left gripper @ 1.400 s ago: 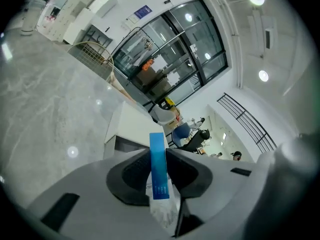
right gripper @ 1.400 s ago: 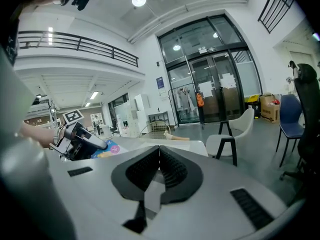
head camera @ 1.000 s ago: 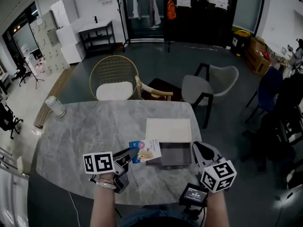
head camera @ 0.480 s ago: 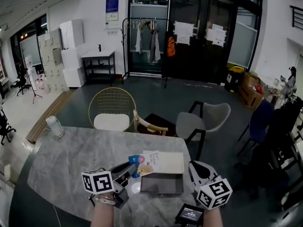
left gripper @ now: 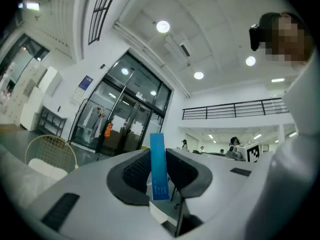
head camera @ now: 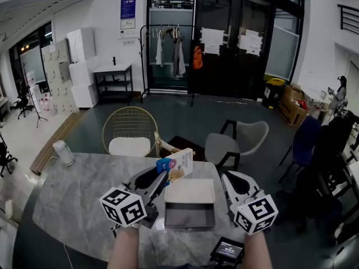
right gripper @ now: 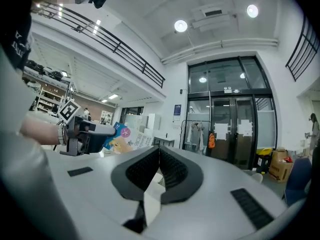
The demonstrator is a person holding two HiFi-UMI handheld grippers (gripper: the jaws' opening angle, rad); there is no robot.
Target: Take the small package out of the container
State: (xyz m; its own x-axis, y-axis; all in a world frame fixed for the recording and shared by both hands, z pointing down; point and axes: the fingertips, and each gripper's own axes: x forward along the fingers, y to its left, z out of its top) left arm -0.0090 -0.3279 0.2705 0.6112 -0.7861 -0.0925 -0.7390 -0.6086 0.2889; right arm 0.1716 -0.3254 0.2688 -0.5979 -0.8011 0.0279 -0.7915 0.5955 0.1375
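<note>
Left gripper view: the left hand-held gripper (left gripper: 157,151) is pinched narrow on the blue edge of the small package (left gripper: 158,180), which stands upright between its pads. In the head view the package is lifted clear of the container (head camera: 189,215), at its 11 o'clock. The right hand-held gripper (head camera: 229,179), jaws together and empty, is near the container's 2 o'clock above the table (head camera: 73,189).

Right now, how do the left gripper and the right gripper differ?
The left gripper is clamped on the small package; the right gripper is shut on nothing. The left gripper sits left of the container, the right gripper right of it. Both point away from the person.
</note>
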